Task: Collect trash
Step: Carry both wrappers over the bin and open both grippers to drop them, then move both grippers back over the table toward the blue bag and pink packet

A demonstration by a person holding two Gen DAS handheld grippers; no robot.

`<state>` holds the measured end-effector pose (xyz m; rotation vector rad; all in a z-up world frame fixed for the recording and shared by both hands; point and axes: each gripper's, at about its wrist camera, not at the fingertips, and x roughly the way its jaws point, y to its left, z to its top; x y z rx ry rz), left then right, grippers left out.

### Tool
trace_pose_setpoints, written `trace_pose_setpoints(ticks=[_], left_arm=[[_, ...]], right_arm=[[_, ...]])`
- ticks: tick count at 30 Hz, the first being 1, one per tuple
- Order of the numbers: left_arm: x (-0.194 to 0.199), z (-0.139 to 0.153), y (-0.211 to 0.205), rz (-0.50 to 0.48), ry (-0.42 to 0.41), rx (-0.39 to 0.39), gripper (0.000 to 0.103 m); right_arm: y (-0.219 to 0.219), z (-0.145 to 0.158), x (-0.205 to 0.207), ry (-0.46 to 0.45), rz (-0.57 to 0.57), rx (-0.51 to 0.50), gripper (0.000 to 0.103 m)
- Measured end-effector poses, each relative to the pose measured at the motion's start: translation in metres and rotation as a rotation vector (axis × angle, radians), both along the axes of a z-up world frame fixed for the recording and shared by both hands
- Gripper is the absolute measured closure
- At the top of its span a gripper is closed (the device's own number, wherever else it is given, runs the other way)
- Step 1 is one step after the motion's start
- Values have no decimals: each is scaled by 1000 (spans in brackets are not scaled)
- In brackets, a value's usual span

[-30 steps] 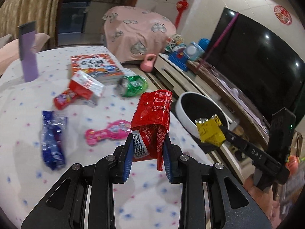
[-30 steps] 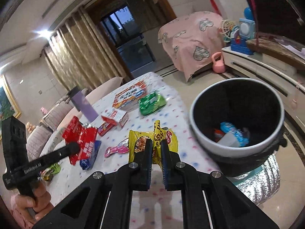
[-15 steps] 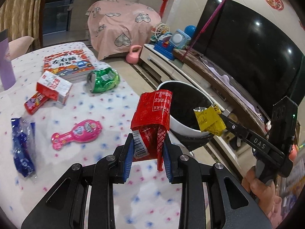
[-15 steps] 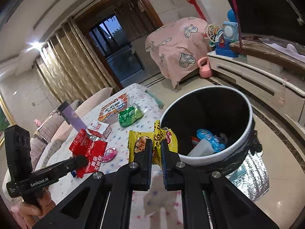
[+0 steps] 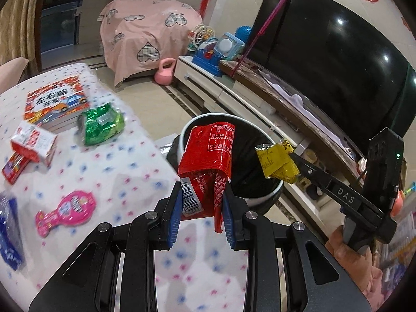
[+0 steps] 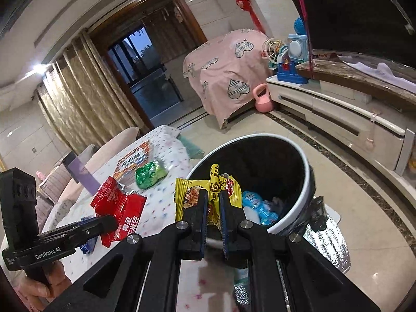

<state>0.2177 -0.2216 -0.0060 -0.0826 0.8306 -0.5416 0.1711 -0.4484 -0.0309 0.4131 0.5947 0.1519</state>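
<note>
My left gripper (image 5: pixel 201 195) is shut on a red snack wrapper (image 5: pixel 208 153), held upright in front of the black bin with a white rim (image 5: pixel 270 195). My right gripper (image 6: pixel 213 195) is shut on a yellow snack wrapper (image 6: pixel 208 189), just at the near rim of the bin (image 6: pixel 308 182). From the left wrist view the right gripper (image 5: pixel 291 156) holds the yellow wrapper (image 5: pixel 275 161) over the bin's right side. In the right wrist view the left gripper (image 6: pixel 109 221) carries the red wrapper (image 6: pixel 119 205) over the table. Blue and white trash (image 6: pixel 257 206) lies inside the bin.
On the dotted tablecloth (image 5: pixel 117 161) lie a green wrapper (image 5: pixel 101 123), a pink toy (image 5: pixel 65 212), a red and white carton (image 5: pixel 32 140), a blue packet (image 5: pixel 9 231) and a picture book (image 5: pixel 56 101). A TV stand (image 5: pixel 234 91) and a pink kettlebell (image 5: pixel 165 71) lie beyond.
Both grippers have carried their wrappers from over the table towards the bin, which now looms closer in both views. The grips have not changed.
</note>
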Motion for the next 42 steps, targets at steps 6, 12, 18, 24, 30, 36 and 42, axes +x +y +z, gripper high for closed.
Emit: trace_pose_setpoints(ticks=[6,12,18,24,30,36,42], left_arm=[[16,-5,-27,-29,7,27,76],[32,-13,-47,-40,22,48,76],[43,-23,-58,-50,47,64,76],[47,-30,-68,-67,62,82,63],[46,-33,-63,-55,70,81,51],[32,-27,-47,-35,56,58,46],[7,-26,-13,16,50,34,43]], right_arm=[[-12,-1,13,9,-16,-11,94],[-20,-4,22,24,-23,-18,94],[-24,-7,30,38,-26,-27,94],[-26,-11,39,59,-21,-41,89],[-31,-15,46,73,-17,-30,63],[-30,-13,38,61,-25,-4,44],[-13,-7,17,28,-27,24,5]])
